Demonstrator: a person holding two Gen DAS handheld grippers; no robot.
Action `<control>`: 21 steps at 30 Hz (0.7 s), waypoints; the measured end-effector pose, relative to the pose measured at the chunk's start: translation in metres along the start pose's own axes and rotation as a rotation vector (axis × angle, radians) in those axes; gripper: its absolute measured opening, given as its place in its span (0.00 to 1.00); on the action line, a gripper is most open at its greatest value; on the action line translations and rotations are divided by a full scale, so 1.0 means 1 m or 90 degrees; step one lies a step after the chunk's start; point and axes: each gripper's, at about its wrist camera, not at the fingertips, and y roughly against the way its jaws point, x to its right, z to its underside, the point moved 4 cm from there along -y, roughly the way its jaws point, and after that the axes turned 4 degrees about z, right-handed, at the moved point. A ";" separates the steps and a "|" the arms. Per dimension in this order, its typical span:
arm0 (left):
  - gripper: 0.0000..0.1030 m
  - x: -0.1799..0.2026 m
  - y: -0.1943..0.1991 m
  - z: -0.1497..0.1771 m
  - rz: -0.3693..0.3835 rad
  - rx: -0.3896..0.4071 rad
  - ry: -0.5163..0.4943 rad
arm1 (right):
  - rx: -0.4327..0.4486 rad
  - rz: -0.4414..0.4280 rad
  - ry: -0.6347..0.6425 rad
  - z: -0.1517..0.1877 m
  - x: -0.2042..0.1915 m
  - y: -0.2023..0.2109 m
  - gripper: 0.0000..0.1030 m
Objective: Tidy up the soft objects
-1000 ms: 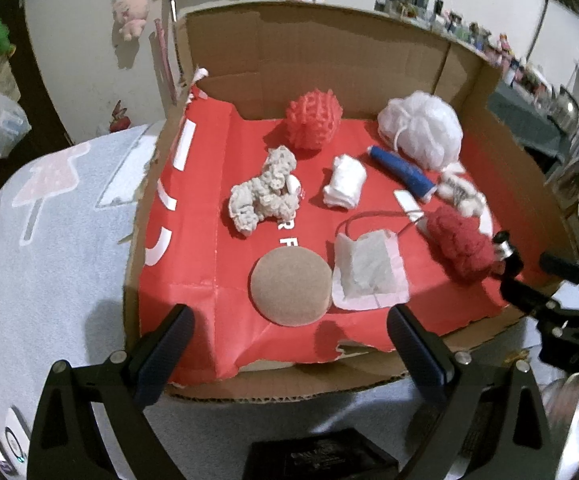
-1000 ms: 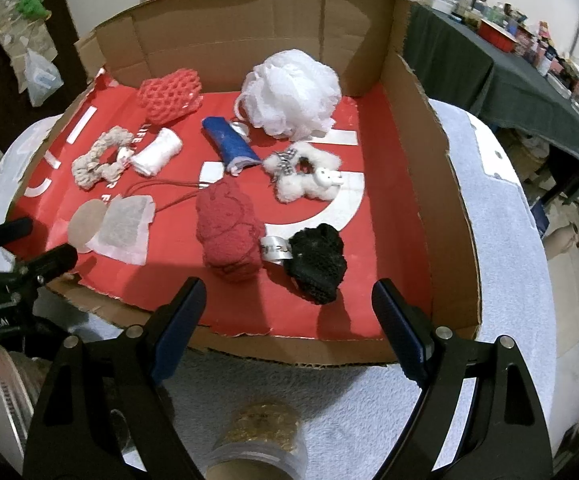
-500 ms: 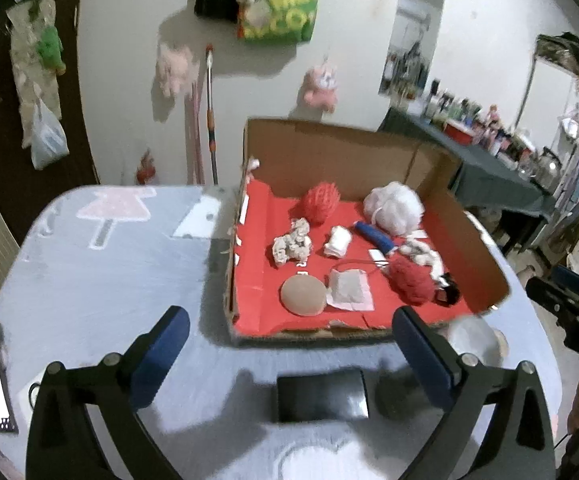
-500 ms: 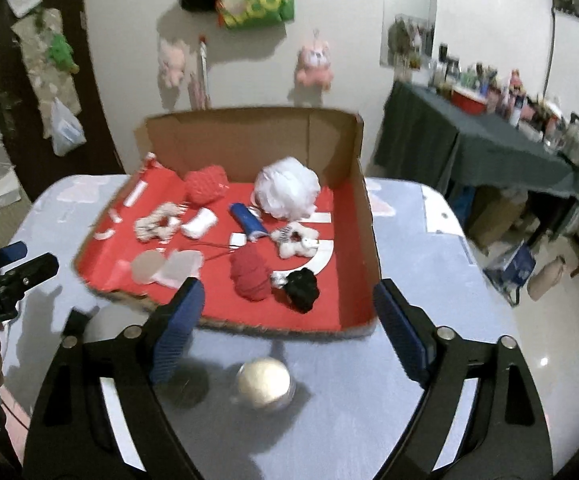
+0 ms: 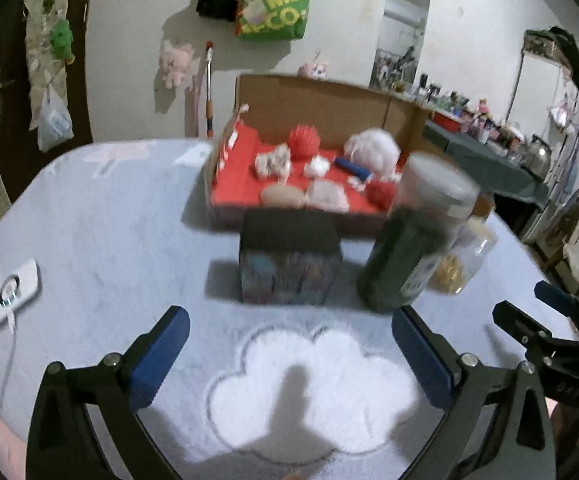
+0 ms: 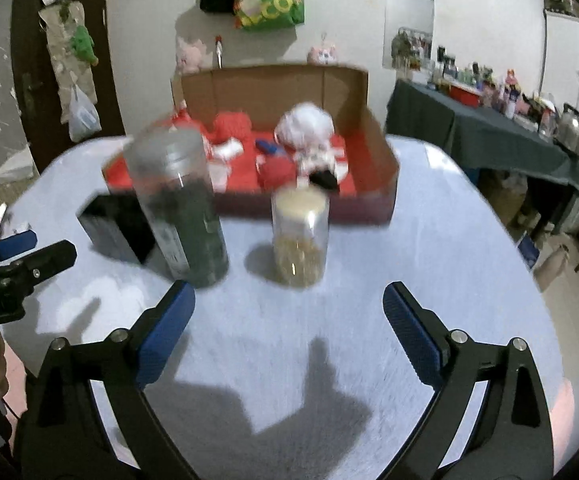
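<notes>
Soft objects lie inside the shallow red-lined cardboard box at the table's far side. Left gripper and right gripper both gape empty, well apart from it; the right's jaws have just been opening.

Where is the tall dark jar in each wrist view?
Left wrist: the tall dark jar stands right of centre, right of the black box, partly hiding a smaller clear jar behind it.
Right wrist: the jar stands left of centre, with the black box to its left and the clear jar to its right.
Shared landmark: the cardboard box with the red lining, behind the jars.
</notes>
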 end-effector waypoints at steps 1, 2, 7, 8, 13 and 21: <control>1.00 0.002 -0.007 0.005 -0.004 -0.011 -0.005 | -0.008 -0.001 -0.003 0.005 0.000 -0.004 0.94; 1.00 0.002 -0.012 0.010 -0.008 -0.023 -0.007 | -0.016 -0.003 -0.007 0.008 0.001 -0.009 0.94; 1.00 0.005 -0.033 0.025 -0.022 -0.062 -0.016 | -0.052 -0.001 -0.015 0.024 0.002 -0.031 0.94; 1.00 0.006 -0.035 0.026 -0.026 -0.065 -0.022 | -0.055 0.001 -0.013 0.026 0.002 -0.033 0.94; 1.00 0.009 -0.045 0.033 -0.043 -0.088 -0.037 | -0.073 0.019 -0.013 0.034 0.005 -0.044 0.94; 1.00 0.009 -0.051 0.037 -0.078 -0.075 -0.025 | -0.074 0.035 -0.009 0.034 0.006 -0.049 0.95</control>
